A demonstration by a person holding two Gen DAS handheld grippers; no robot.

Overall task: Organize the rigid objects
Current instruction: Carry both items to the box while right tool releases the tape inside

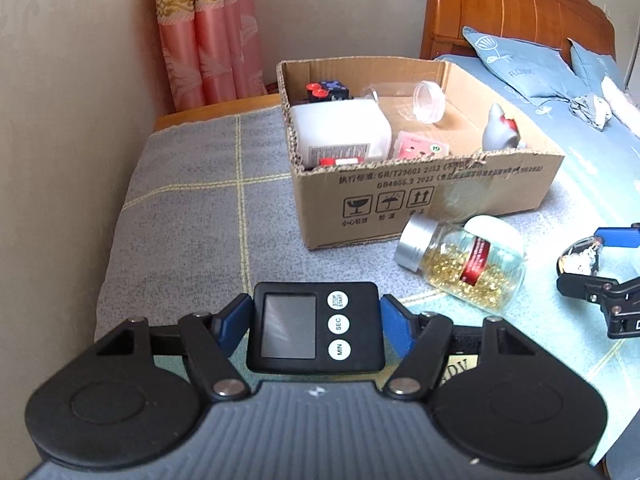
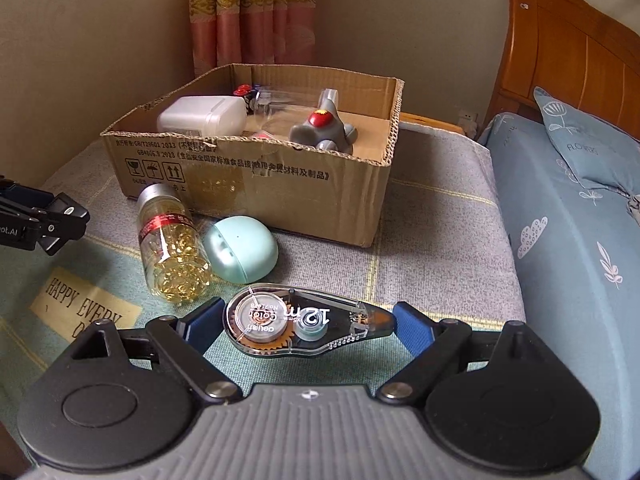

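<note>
Item: black digital timer (image 1: 315,327), clamped at its two sides between the blue pads of the left claw (image 1: 316,326), its screen and three round white buttons facing up. Item: clear correction-tape dispenser (image 2: 308,320), gripped end to end by the right claw (image 2: 306,322), the spool side towards the left pad. Both are held above the grey checked blanket (image 1: 192,216) on which everything else rests.

Container: an open cardboard box (image 1: 420,188), set on the blanket. Inside are catalogued a white rectangular plastic bottle (image 1: 340,130) lying on its side, a small dark cube with red buttons (image 1: 326,89) at the far corner, a clear plastic jar (image 1: 404,100) on its side, a pink packet (image 1: 420,145), a grey toy figure with a red spot (image 2: 324,130), and a small red-and-white item (image 1: 340,161) that cannot be made out clearly.

Container: a glass bottle with a silver cap (image 2: 170,248), lying just in front of the box, part filled with golden capsules. Touching it is a pale-green egg-shaped case (image 2: 242,249).

Beyond: a blue bedspread (image 2: 560,248), blue pillows (image 1: 516,64), a wooden headboard (image 1: 520,4) and a pink curtain (image 1: 212,32).
</note>
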